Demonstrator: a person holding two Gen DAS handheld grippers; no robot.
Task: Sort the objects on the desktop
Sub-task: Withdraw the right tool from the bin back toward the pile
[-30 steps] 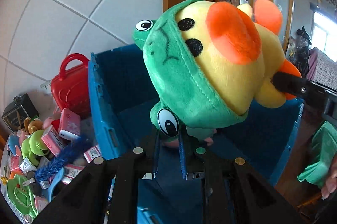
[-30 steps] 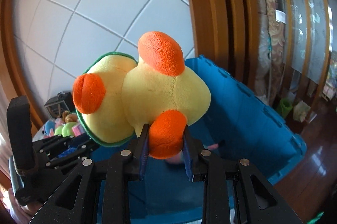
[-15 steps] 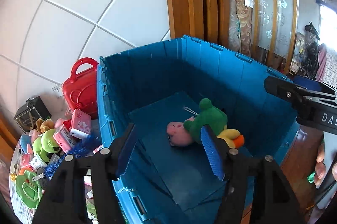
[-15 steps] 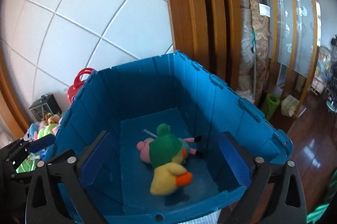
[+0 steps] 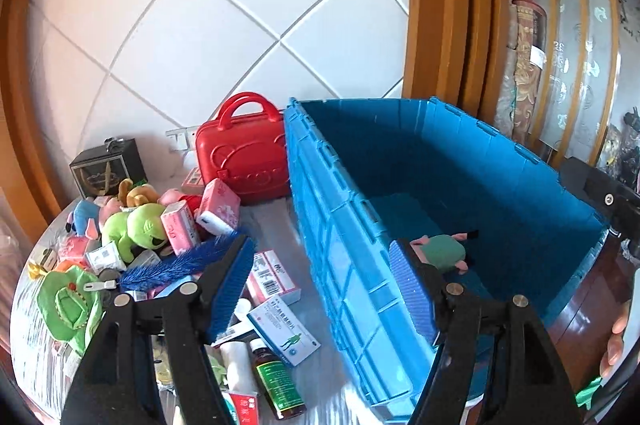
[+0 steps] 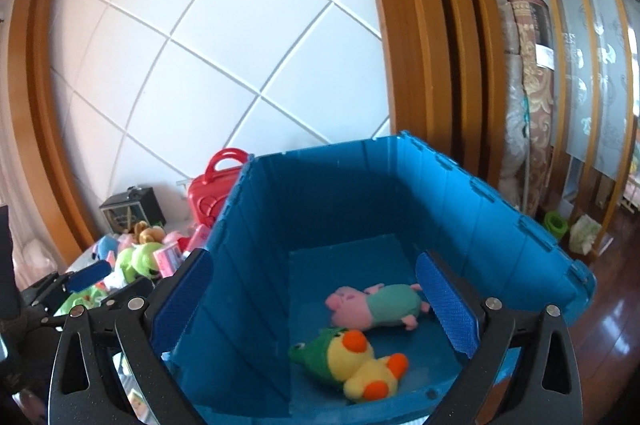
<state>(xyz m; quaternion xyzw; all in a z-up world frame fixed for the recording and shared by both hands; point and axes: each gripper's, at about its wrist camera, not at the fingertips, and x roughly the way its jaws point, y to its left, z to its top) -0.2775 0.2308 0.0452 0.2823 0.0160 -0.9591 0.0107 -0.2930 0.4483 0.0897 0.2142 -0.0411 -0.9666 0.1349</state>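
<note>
- Plush duck (image 6: 356, 365): yellow body, orange beak and feet, green frog hood with a googly eye, lying on its side on the floor of the blue crate (image 6: 500, 225), near the front wall.
- Right behind it, touching or nearly so, a pink pig plush (image 6: 376, 305) in a teal shirt, also flat on the crate floor.
- Right gripper (image 6: 316, 301) spread as wide as it goes, hovering over the crate with nothing between the blue pads.
- Left gripper (image 5: 324, 285) jaws have just been opening, now fairly wide and empty, straddling the crate's left wall.
- Left of the crate, a messy tabletop (image 5: 280, 233): red toy suitcase (image 5: 244, 153) against the crate wall, green frog plush (image 5: 140, 229), pink tissue packs (image 5: 180, 225), blue feathery brush (image 5: 176, 261), medicine boxes (image 5: 284, 333), a brown bottle (image 5: 276, 381), a dark gift box (image 5: 108, 169) at the back.
- Behind everything, white wall panels (image 6: 224, 45) with diagonal seams, orange-brown wooden framing (image 6: 420, 25), a rolled rug (image 6: 528, 85) standing on end, glossy wood floor (image 6: 616, 325) at right.
</note>
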